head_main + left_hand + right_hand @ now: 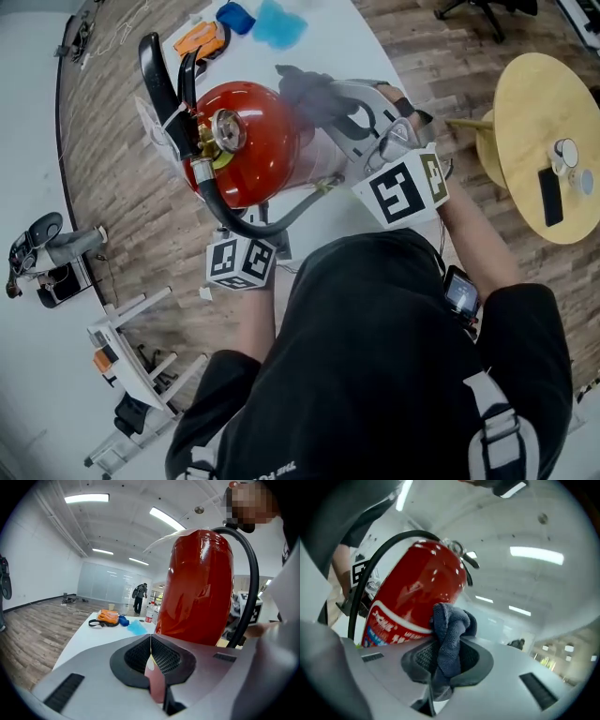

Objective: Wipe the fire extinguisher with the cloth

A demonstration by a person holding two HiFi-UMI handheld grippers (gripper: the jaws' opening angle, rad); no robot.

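In the head view, a long white table (361,42) is seen on a wood-plank floor (122,187), with a round wooden table (525,112) well apart to the right, on which a dark phone (551,197) lies. The red fire extinguisher (248,141) is stood on the white table, its black hose (267,227) curving round the near side. A blue cloth (279,23) and an orange item (202,39) are left at the table's far end. The right gripper (323,101) is held at the extinguisher's right side, and a grey cloth (298,86) is pressed against the red body. The left gripper (244,246) is kept low, just beside the hose.

In the left gripper view, the jaws are seen closed together, with a thin pinkish strip (155,681) caught in the seam; what it is cannot be told. The extinguisher rises just beyond. A large room is shown, with ceiling strip lights (86,498), a glazed partition (103,585) and a distant person (139,598) standing past the table's end.

In the right gripper view, the jaws are clamped on the bunched grey cloth, which touches the cylinder just above its white-edged label (384,620). A pale ceiling fills the background.
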